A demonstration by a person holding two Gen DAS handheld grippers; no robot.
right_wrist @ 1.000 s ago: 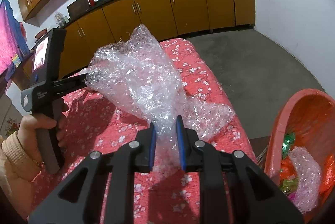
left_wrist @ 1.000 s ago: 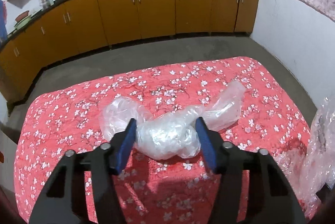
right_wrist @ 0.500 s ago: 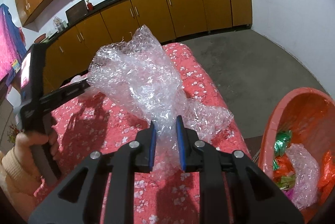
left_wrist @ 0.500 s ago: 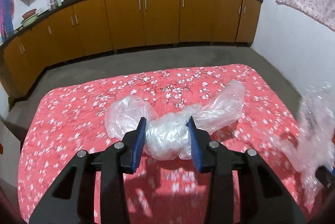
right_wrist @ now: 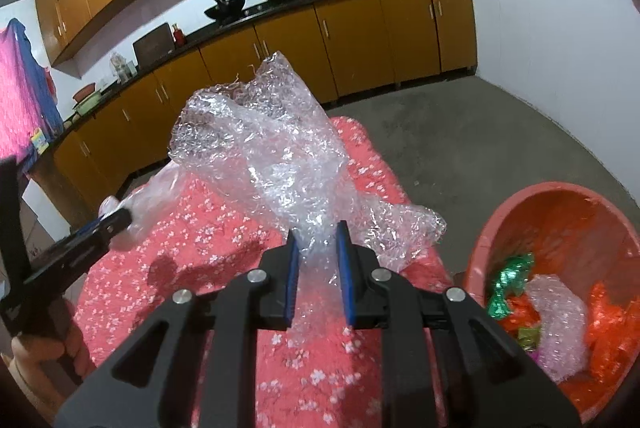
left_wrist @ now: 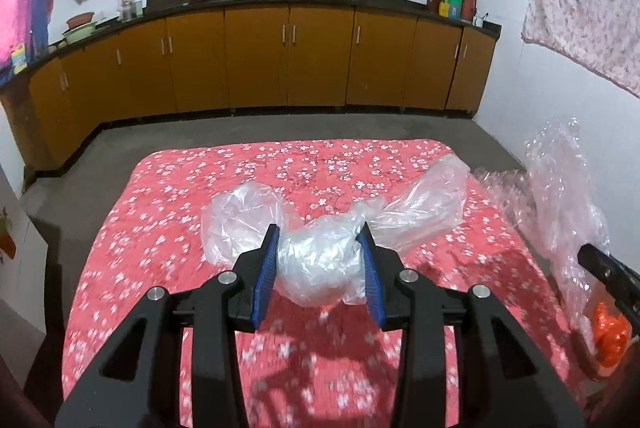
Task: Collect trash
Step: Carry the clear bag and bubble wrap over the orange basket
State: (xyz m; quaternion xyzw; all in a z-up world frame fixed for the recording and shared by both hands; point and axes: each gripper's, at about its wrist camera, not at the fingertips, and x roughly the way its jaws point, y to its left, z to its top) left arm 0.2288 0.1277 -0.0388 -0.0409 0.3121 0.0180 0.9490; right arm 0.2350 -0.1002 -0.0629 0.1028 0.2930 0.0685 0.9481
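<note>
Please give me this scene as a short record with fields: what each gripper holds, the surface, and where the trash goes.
left gripper: jaws shut on clear plastic bag, which rests on the cloth
right gripper: jaws shut on bubble wrap, lifted above the cloth
surface: red floral cloth
trash container: red basin, right of the cloth, already holding wrappers and bubble wrap
background: brown cabinets
</note>
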